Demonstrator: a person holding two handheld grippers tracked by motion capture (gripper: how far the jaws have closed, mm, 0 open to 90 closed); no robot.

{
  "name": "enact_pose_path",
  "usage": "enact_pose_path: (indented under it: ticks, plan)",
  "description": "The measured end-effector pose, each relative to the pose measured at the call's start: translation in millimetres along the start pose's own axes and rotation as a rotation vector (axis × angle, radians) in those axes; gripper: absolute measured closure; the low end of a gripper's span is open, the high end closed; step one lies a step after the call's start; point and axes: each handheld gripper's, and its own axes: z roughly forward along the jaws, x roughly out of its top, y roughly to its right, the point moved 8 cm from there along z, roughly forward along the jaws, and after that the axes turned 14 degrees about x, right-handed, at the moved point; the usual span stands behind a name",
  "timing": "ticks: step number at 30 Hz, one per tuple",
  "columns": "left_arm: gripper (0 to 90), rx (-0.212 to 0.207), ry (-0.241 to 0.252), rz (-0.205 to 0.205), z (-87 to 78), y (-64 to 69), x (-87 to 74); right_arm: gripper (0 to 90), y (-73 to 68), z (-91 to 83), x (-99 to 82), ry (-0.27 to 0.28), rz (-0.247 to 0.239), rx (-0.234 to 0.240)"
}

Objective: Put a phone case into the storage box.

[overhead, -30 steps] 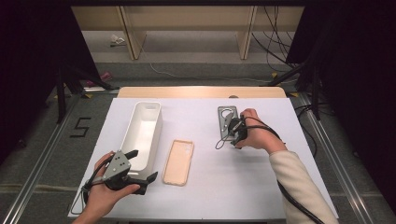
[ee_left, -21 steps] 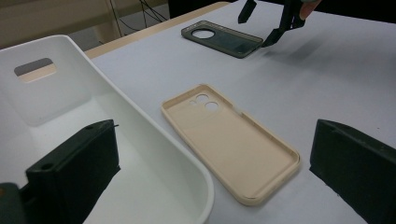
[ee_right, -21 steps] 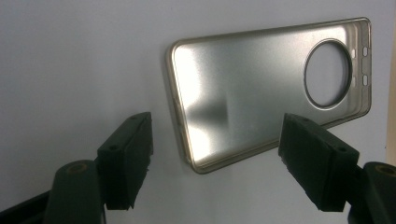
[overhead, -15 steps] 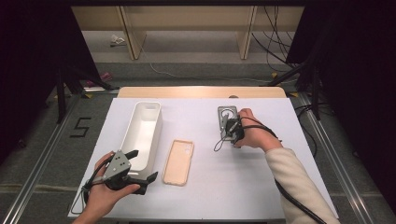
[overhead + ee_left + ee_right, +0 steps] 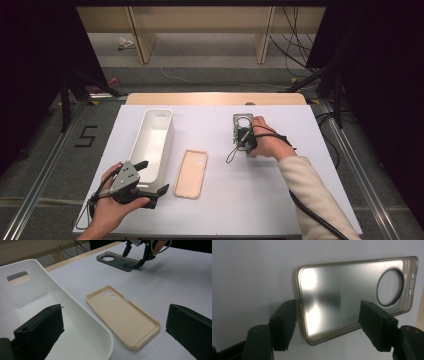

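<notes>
Grey metallic phone case (image 5: 352,300) sits between my right gripper (image 5: 328,326) jaws — they've just been narrowing, not yet pinching; I'd square both long edges first. Left gripper (image 5: 150,182) wide, idle.

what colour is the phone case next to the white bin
Pale peach case, best in the left gripper view.

High view looks down from above; gripper views sit low and close, sharing the grey case (image 5: 117,262).
</notes>
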Motion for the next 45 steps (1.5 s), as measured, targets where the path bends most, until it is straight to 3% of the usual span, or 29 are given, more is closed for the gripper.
enact_pose_path:
  ticks: [7, 13, 24, 45]
  plan:
    - [0.8, -0.002, -0.001, 0.001, 0.1, 0.5, -0.2, 40.6, -1.1, 0.2, 0.8, -0.018, -0.006, 0.020]
    - [1.2, -0.007, -0.006, 0.003, 0.3, 1.4, -1.0, 57.8, -6.7, 0.9, 1.8, -0.017, -0.023, 0.071]
    - [1.6, -0.008, -0.001, 0.006, 0.2, 1.5, -0.6, 76.5, -12.6, 1.7, 3.1, -0.040, -0.042, 0.128]
    - [2.2, -0.014, -0.003, 0.011, 0.3, 2.9, -1.1, 84.9, -12.8, 2.2, 2.8, -0.031, -0.036, 0.183]
